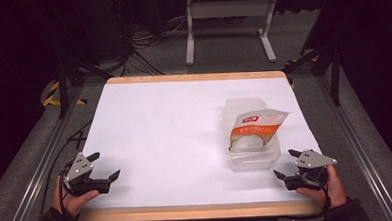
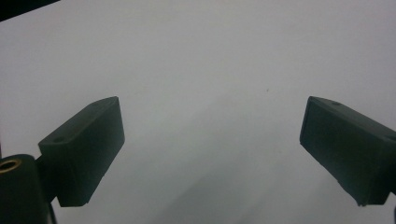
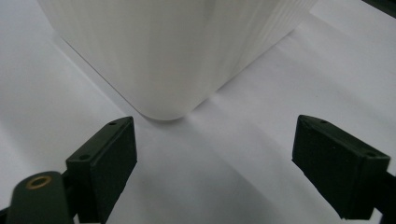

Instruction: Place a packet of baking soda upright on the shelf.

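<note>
The left gripper [image 1: 104, 165] has its fingers [image 2: 84, 151] spread wide with nothing between them, held low over bare white worktop [image 1: 160, 137] near the front left corner; in the left gripper view only plain white surface lies past the two black pads. The right gripper [image 1: 288, 163] is likewise released, its fingers [image 3: 105, 161] parted and empty, near the front right corner of the worktop. In the right gripper view a rounded corner of a translucent plastic container [image 3: 177, 51] stands close ahead of the pads, apart from them. From the high view that container [image 1: 253, 160] sits on the right half of the worktop, just beside the right gripper, and a white and orange food pouch [image 1: 255, 129] lies in it, tilted, with its upper edge sticking out over the rim. Each gripper is gripped by a hand, the left hand [image 1: 72, 198] and the right hand [image 1: 327, 190], at the wooden front edge [image 1: 188, 212] of the worktop.
</note>
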`<state>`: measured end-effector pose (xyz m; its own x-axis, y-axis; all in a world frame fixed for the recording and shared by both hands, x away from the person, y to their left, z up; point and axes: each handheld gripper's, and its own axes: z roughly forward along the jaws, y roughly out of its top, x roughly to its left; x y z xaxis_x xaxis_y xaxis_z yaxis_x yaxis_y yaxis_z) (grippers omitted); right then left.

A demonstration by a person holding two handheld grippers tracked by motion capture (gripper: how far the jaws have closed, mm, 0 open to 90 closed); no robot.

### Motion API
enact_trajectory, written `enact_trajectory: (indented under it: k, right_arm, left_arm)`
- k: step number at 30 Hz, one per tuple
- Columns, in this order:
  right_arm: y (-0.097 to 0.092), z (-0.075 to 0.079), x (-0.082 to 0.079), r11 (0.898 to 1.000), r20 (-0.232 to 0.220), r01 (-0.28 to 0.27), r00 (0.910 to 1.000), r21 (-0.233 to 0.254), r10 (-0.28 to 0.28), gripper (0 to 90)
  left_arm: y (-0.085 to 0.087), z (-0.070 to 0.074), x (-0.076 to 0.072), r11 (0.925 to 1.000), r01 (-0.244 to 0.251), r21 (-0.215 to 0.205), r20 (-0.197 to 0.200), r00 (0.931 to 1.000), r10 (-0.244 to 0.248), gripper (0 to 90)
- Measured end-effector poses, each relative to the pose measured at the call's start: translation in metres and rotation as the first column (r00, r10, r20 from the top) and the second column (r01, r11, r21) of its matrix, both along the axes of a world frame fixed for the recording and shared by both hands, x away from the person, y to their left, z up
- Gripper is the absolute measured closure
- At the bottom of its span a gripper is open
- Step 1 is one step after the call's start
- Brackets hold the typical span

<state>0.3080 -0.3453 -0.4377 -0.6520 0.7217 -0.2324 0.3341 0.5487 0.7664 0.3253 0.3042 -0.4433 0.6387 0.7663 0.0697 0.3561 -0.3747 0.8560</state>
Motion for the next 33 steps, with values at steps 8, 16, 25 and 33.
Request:
enact_trajectory:
  k: [8,16,25,33]
  right_arm:
    - [-0.002,0.001,0.000,1.000,0.003,0.006,1.0000,0.013,-0.006,14.7]
    - [-0.009,0.005,-0.001,0.999,0.020,0.024,0.9995,0.042,-0.025,14.7]
    - [-0.013,0.008,-0.001,0.996,0.026,0.039,0.9988,0.079,-0.041,14.8]
    - [-0.012,0.008,-0.004,0.996,0.021,0.046,0.9987,0.070,-0.047,14.9]
  left_arm:
    - [0.014,-0.006,-0.004,0.9958,-0.042,-0.082,-0.018,0.9990,0.041,7.6]
    - [0.020,-0.006,-0.006,0.9900,-0.062,-0.127,-0.002,0.9981,0.062,8.0]
    - [0.010,-0.003,-0.005,0.9942,-0.030,-0.104,0.003,0.9995,0.031,8.0]
    - [0.003,-0.004,-0.004,0.9965,-0.001,-0.083,0.004,1.0000,0.001,7.8]
